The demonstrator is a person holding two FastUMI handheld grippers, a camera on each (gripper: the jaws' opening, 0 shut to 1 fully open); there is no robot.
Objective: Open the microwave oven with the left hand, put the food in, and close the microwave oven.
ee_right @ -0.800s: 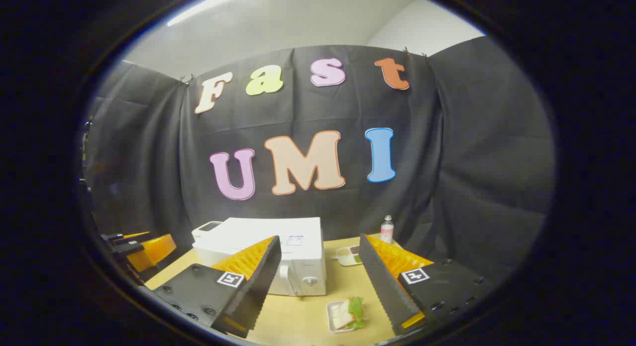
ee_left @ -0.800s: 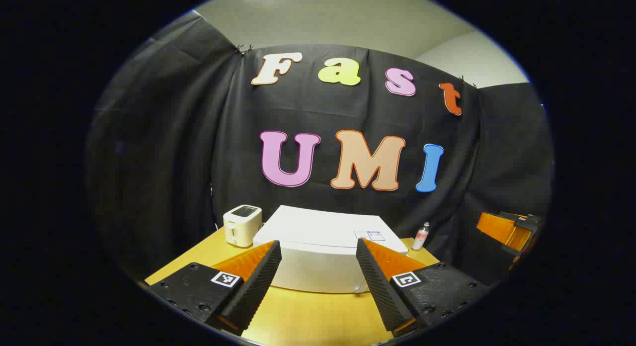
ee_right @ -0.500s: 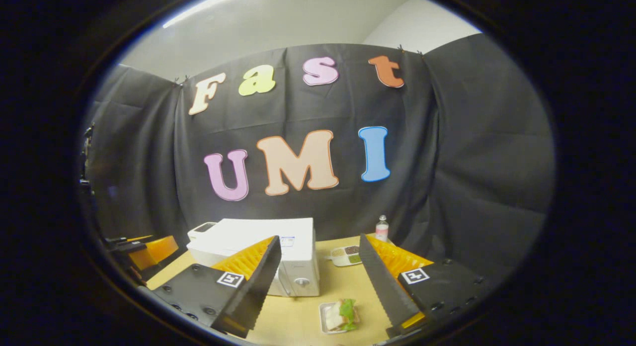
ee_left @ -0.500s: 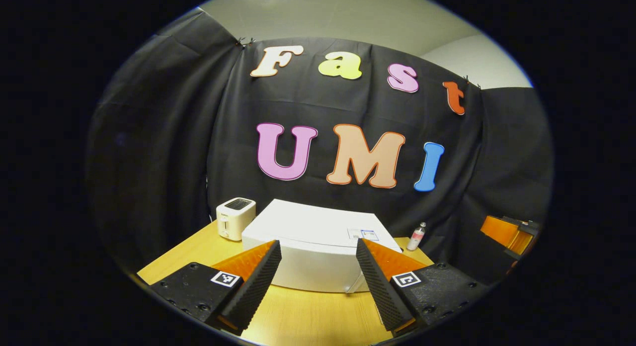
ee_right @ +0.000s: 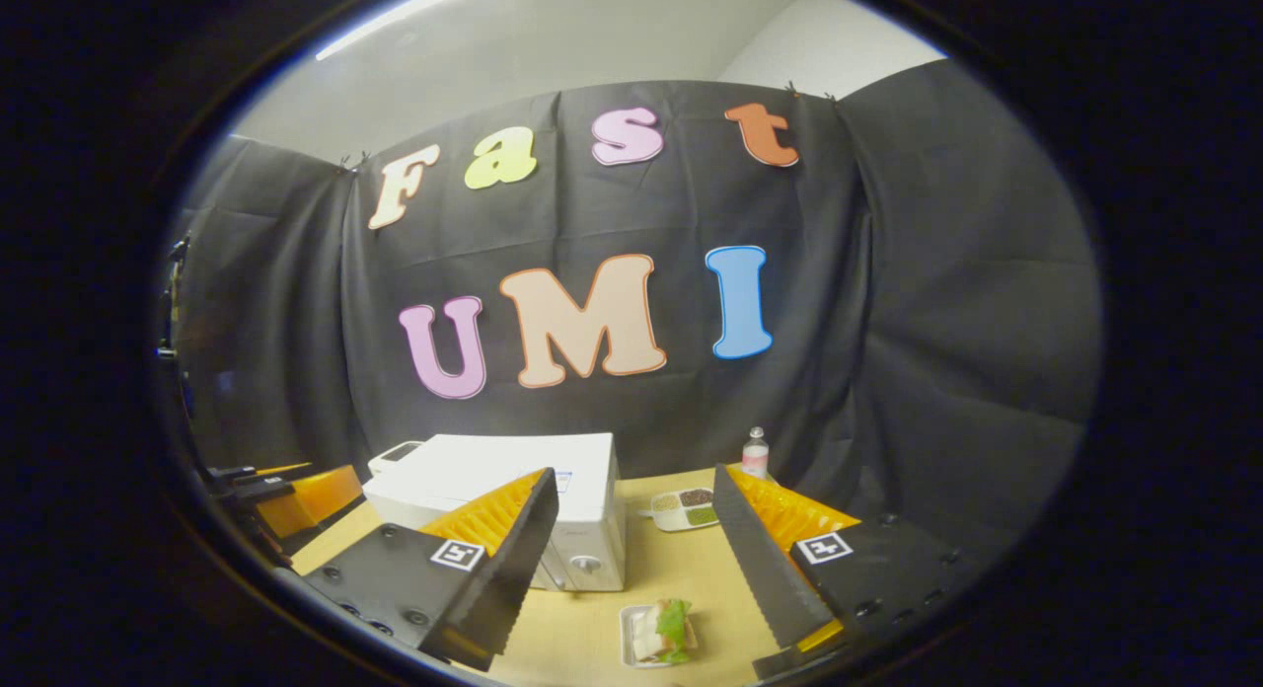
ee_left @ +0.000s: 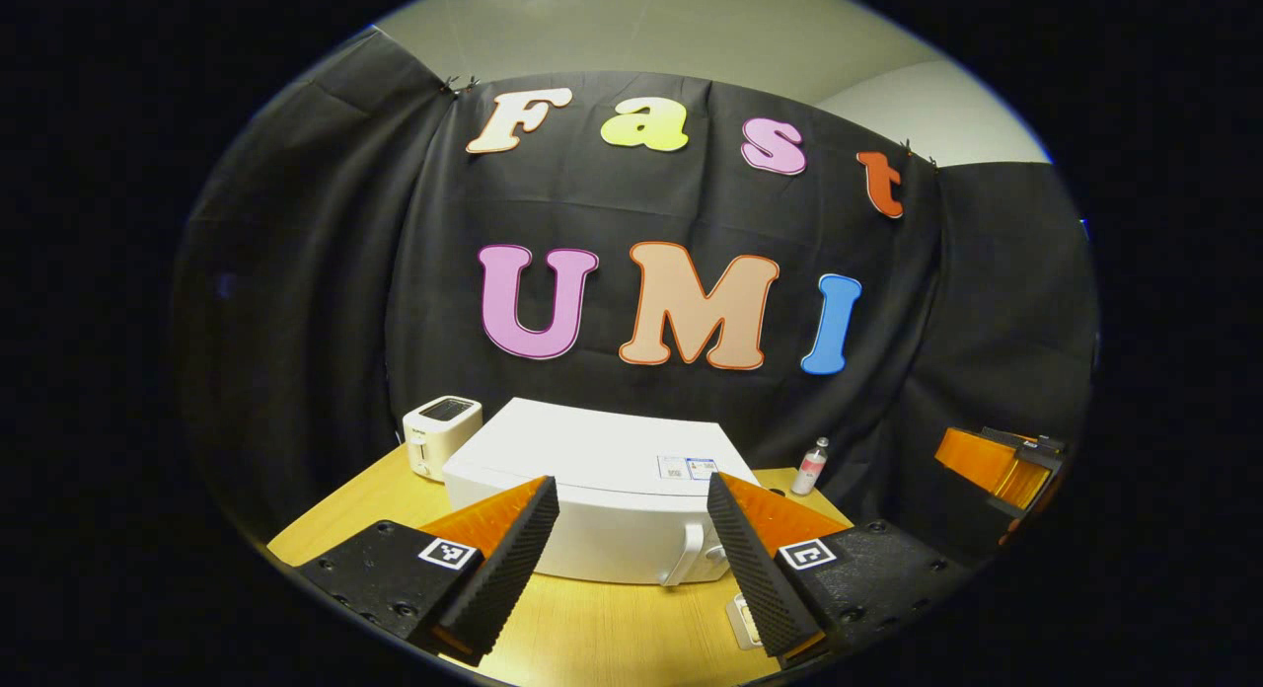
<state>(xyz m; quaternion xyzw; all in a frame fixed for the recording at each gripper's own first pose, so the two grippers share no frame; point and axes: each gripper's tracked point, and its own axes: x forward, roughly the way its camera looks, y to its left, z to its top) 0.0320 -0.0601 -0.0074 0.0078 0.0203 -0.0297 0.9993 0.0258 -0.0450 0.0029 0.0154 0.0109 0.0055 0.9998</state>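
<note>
In the left gripper view, the left gripper point(ee_left: 631, 559) is hanging above the table point(ee_left: 612, 638) with its jaws spread wide and nothing between them. Just beyond its fingers the microwave point(ee_left: 592, 470) is sitting on the table with its door closed; the handle point(ee_left: 688, 563) is showing between the fingers, toward the one on the right. A toaster point(ee_left: 441, 435) is standing beside the microwave's far left corner, and a small bottle point(ee_left: 810, 466) is standing to its right by the cloth wall. The right gripper is showing farther off at the right edge point(ee_left: 997, 465).

In the right gripper view, the right gripper point(ee_right: 636, 578) is also hanging open and empty over the table point(ee_right: 681, 569). Between its fingers, near the table's front edge, the food point(ee_right: 661, 632), a sandwich with green leaf, is lying on a small tray, in front of and a little right of the microwave point(ee_right: 513, 470). Behind it, a divided dish point(ee_right: 685, 508) is lying near the bottle point(ee_right: 755, 452). The left gripper is showing at the far left point(ee_right: 286, 495).
</note>
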